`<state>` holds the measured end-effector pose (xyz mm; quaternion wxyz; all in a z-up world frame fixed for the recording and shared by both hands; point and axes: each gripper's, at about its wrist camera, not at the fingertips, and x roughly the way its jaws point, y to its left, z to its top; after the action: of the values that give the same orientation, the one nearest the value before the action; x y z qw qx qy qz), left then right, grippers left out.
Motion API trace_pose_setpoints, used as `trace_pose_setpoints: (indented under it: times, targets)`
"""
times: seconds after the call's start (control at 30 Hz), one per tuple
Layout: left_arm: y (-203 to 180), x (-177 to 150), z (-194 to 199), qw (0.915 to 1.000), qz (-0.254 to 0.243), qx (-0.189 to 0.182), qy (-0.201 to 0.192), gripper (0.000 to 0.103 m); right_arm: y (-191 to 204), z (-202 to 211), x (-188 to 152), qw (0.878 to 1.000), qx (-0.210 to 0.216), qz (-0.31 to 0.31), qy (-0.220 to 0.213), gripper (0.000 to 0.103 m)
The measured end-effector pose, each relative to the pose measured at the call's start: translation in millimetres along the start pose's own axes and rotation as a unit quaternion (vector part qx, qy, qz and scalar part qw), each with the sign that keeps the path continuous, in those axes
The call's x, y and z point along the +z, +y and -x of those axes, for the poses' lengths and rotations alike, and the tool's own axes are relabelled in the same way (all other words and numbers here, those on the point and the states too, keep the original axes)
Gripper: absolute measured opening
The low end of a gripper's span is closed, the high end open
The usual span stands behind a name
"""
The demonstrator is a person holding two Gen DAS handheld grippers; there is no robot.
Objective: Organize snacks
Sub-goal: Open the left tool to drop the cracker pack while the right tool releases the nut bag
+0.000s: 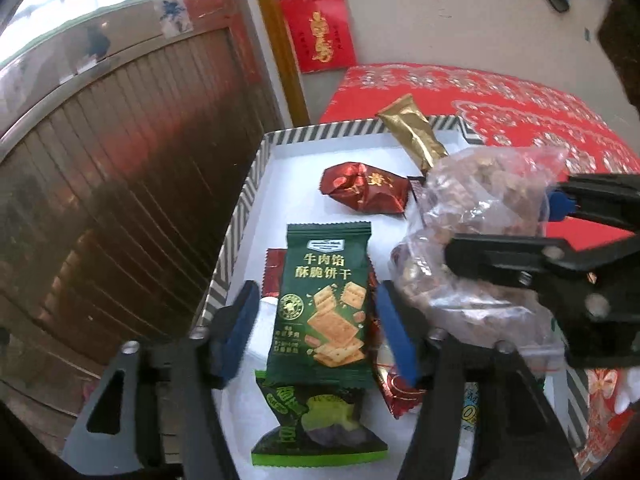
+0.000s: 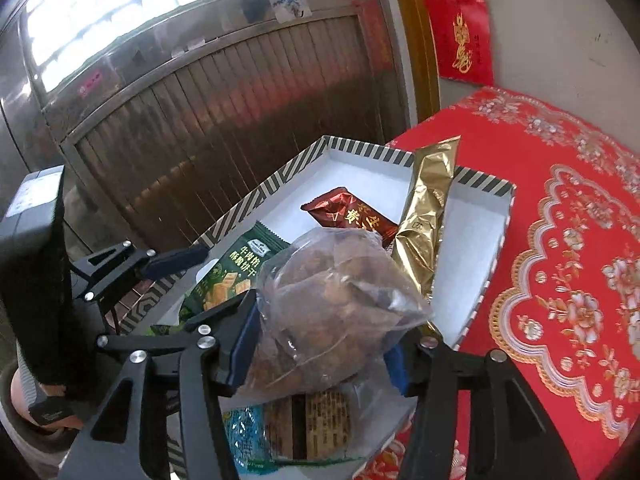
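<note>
1. The red patterned tablecloth covers the table; on it near the edge sits the striped-rim box, white inside, where the snacks are being gathered.
2. The clear bag of brown snacks is the biggest item. It lies in the box on its right side, on top of a blue-and-brown packet.
3. The right gripper straddles that bag. Its blue pads sit at the bag's two sides and the plastic bulges between them, but the jaws look parted rather than squeezing (I read this as a release, not a hold).
4. The green cracker packet lies flat in the box, overlapping a darker green packet beneath it. The left gripper brackets it with jaws at a medium spread; neither pad touches the wrapper.
5. Farther back lie a crumpled dark red packet on the box floor and a gold foil packet leaning over the far rim.
6. Step in hand, as I judge it: both items are set down in the box. Next, each gripper needs to back out without snagging plastic or wrapper, then go for whatever snack remains outside (none is visible here).
</note>
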<state>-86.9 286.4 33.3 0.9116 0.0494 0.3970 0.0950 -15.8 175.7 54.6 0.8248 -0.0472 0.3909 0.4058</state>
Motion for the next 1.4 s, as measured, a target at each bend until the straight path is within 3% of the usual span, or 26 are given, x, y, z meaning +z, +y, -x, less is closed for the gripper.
trace_pose_setpoints:
  times: [0.1,0.17,0.5,0.67,0.87,1.03,1.13,1.4]
  targets:
    - [5,-1,5,0.9996,0.027,0.008,-0.005,0.08,0,10,-2,1.0,0.0,-0.005,-0.009,0.062]
    - [8,-4,10,0.999,0.042,0.01,-0.012,0.083,1,17,-4,1.0,0.002,-0.009,-0.016,0.062]
    - [-5,-17,38,0.9969,0.058,0.018,-0.05,0.089,6,58,-21,0.997,-0.038,0.0,-0.06,0.077]
    - [-14,-24,59,0.993,0.069,0.048,-0.083,0.091,10,77,-35,0.993,-0.077,0.007,-0.091,0.081]
    - [-30,-41,72,0.9876,0.084,0.099,-0.089,0.094,16,92,-57,0.982,-0.139,0.018,-0.124,0.082]
    - [-28,-55,76,0.9845,0.14,0.07,-0.079,0.094,16,99,-68,0.976,-0.169,0.018,-0.134,0.082]
    - [-31,-57,79,0.9839,0.143,0.072,-0.079,0.094,18,99,-71,0.973,-0.188,0.027,-0.129,0.082]
    - [-38,-63,81,0.9858,0.138,0.055,-0.078,0.094,13,95,-74,0.974,-0.188,0.016,-0.128,0.082]
